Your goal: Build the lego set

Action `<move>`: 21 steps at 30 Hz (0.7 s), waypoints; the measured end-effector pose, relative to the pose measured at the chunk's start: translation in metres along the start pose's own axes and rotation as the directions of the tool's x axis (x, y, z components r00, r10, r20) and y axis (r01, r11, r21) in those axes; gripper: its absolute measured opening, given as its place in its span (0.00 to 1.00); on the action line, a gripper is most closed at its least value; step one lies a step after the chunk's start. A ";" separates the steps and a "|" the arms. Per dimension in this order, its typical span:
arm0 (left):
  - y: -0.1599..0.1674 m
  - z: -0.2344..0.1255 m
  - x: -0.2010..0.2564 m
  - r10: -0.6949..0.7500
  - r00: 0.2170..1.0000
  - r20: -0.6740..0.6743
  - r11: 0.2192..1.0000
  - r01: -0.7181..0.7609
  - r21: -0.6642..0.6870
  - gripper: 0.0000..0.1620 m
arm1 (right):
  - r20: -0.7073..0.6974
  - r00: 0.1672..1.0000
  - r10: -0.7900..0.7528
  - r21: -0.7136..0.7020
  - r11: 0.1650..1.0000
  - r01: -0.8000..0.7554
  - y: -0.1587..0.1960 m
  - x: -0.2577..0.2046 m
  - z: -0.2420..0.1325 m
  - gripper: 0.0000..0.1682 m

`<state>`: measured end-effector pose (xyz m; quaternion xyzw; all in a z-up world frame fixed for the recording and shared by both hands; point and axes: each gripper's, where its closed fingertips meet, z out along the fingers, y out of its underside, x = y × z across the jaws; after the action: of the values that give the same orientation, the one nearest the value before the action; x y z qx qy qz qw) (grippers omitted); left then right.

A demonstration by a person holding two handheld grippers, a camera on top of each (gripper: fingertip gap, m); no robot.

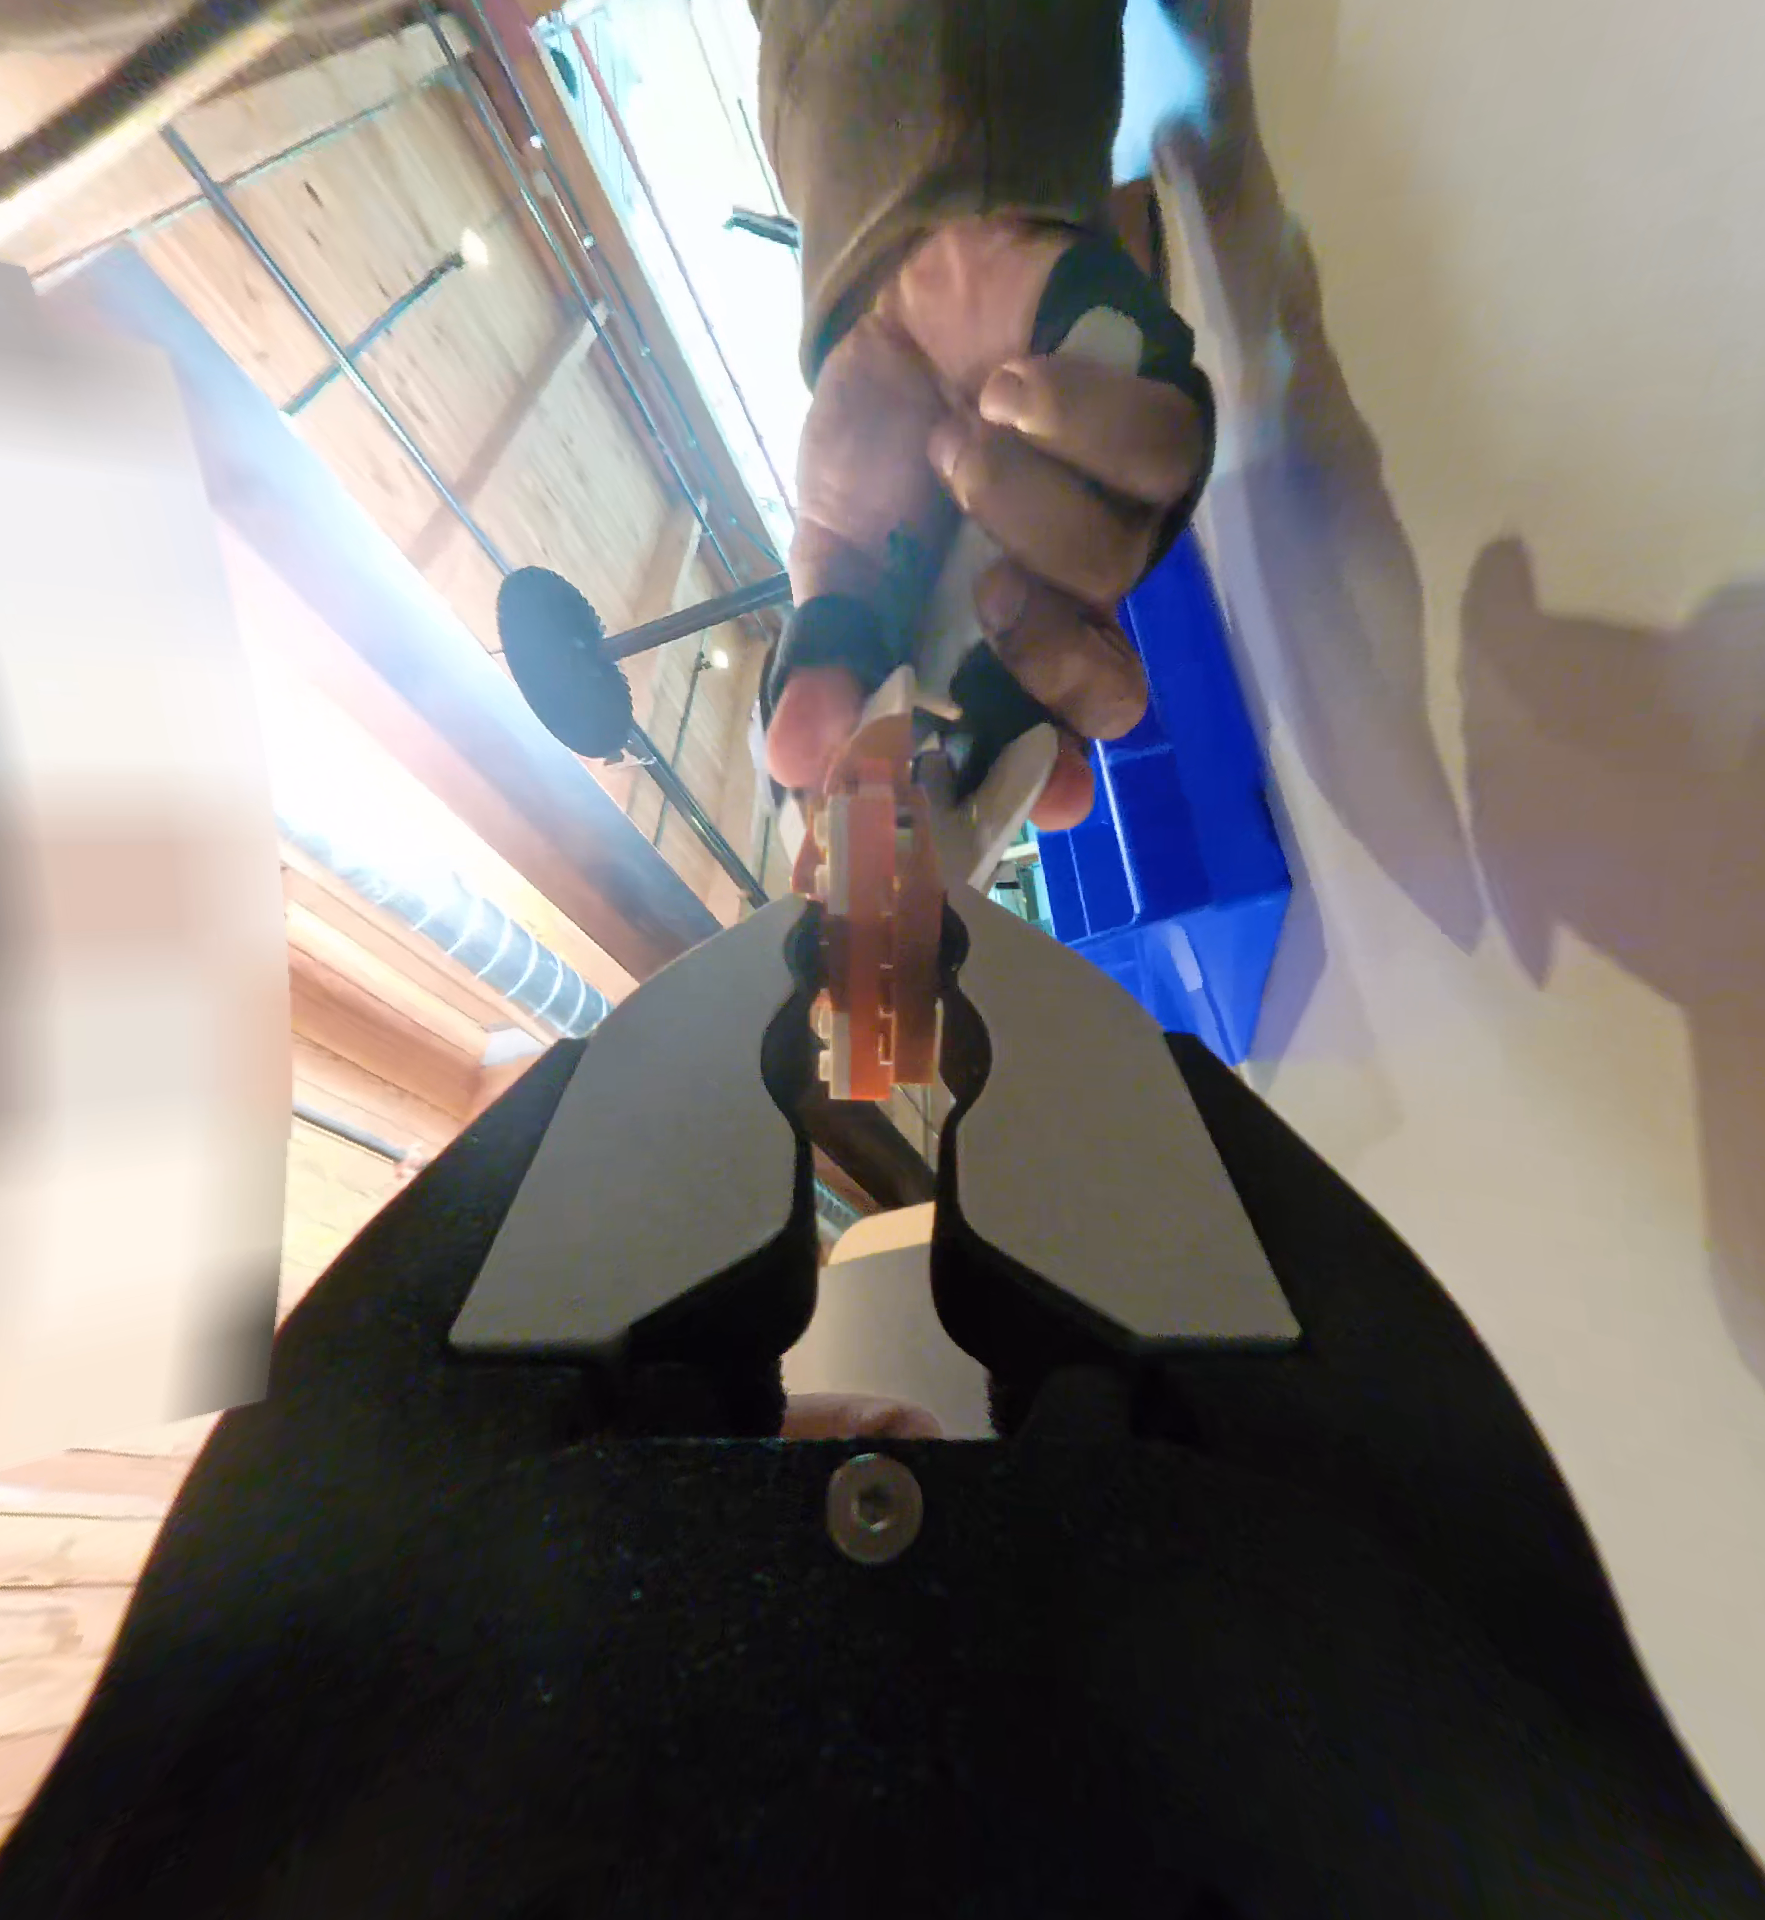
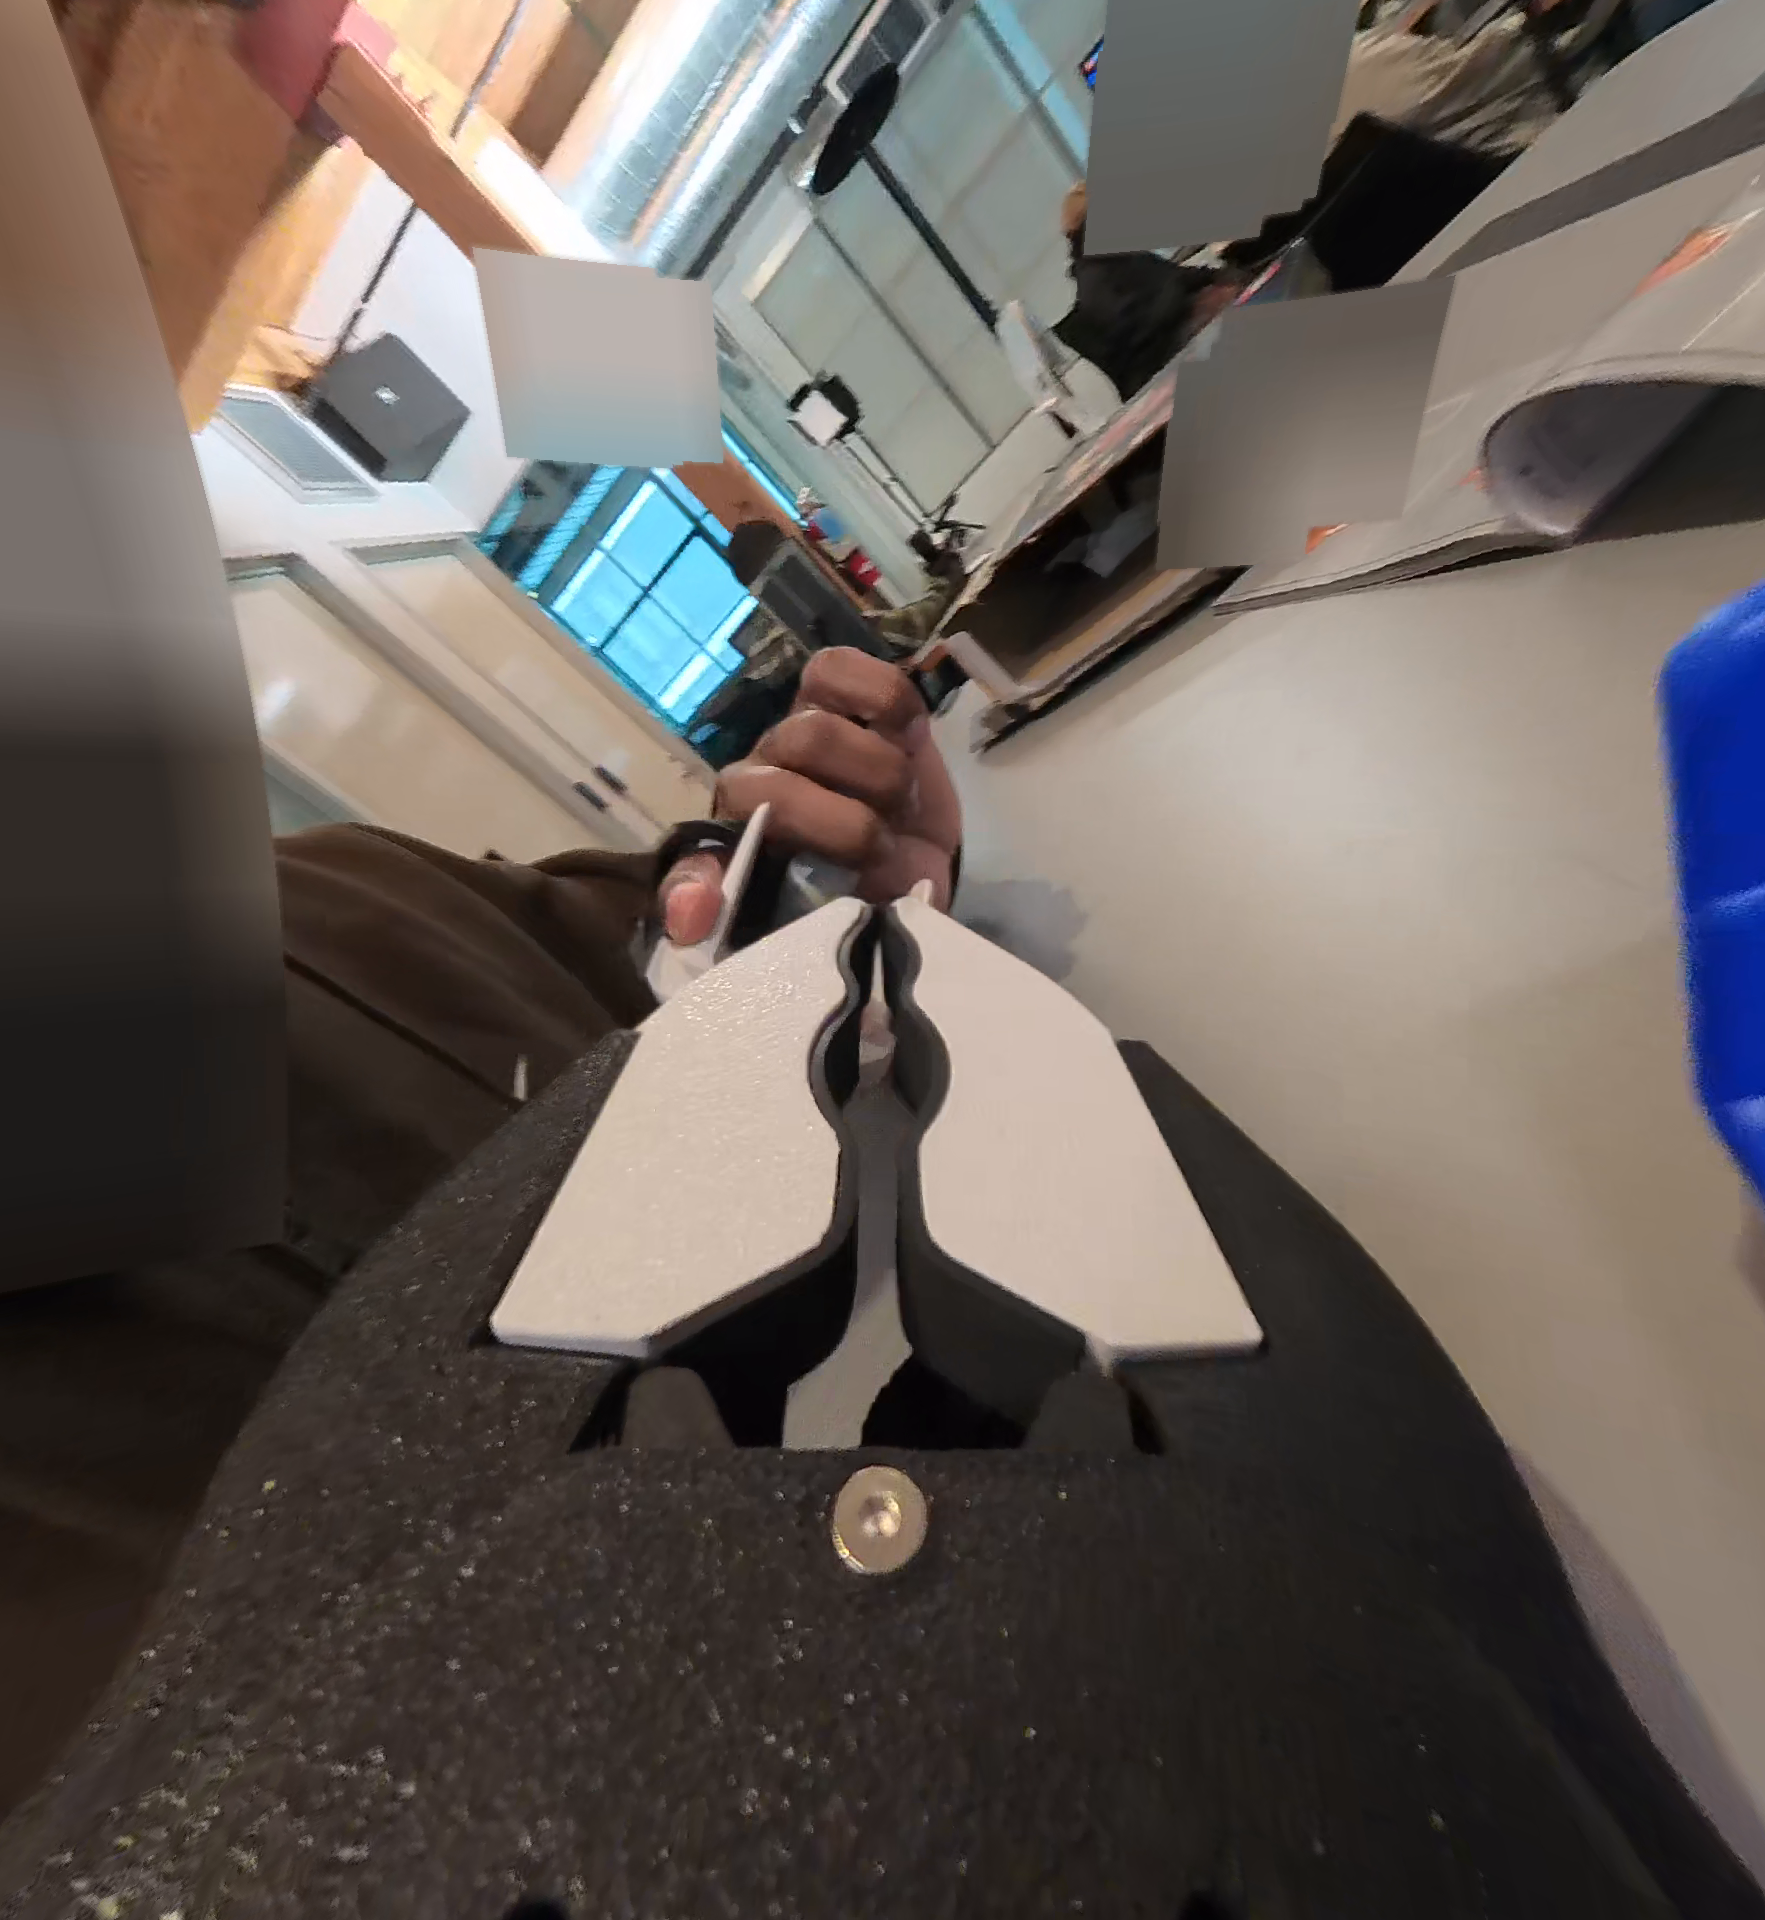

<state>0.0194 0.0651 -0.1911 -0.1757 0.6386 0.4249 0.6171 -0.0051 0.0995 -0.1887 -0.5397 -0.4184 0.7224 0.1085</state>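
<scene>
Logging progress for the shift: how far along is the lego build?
Done: several orange and white lego plates are stacked into a small assembly. In hand: the left gripper clamps it while the right gripper pinches a small white piece. Left: the open instruction booklet suggests more steps.

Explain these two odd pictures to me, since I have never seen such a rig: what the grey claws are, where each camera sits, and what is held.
Each picture comes from a camera riding on a hand-held two-finger gripper, looking along its grey fingers. In the left wrist view, the left gripper clamps an orange and white lego assembly, and the person's hand works the other tool beyond it. In the right wrist view, the right gripper is nearly shut on a small white piece. On the pale table lie an open booklet and a blue bin.
</scene>
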 end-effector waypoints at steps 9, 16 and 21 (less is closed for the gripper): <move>0.025 0.000 -0.009 -0.155 0.987 0.051 0.984 0.159 -0.080 0.12 | -0.036 0.916 -0.399 0.024 0.916 0.400 -0.022 -0.021 -0.014 0.22; 0.014 0.000 -0.022 -0.132 0.985 0.107 0.989 0.138 -0.045 0.12 | -0.019 0.758 -0.652 -0.058 0.758 0.650 -0.011 -0.029 -0.019 0.36; 0.001 0.000 -0.030 -0.134 0.981 0.141 0.991 0.135 0.001 0.12 | 0.070 0.717 -0.694 -0.036 0.716 0.697 0.000 -0.043 -0.019 0.39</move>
<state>0.0243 0.0567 -0.1628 -0.1909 0.5784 0.3965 0.6869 0.0283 0.0825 -0.1602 -0.3274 -0.6144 0.6297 0.3448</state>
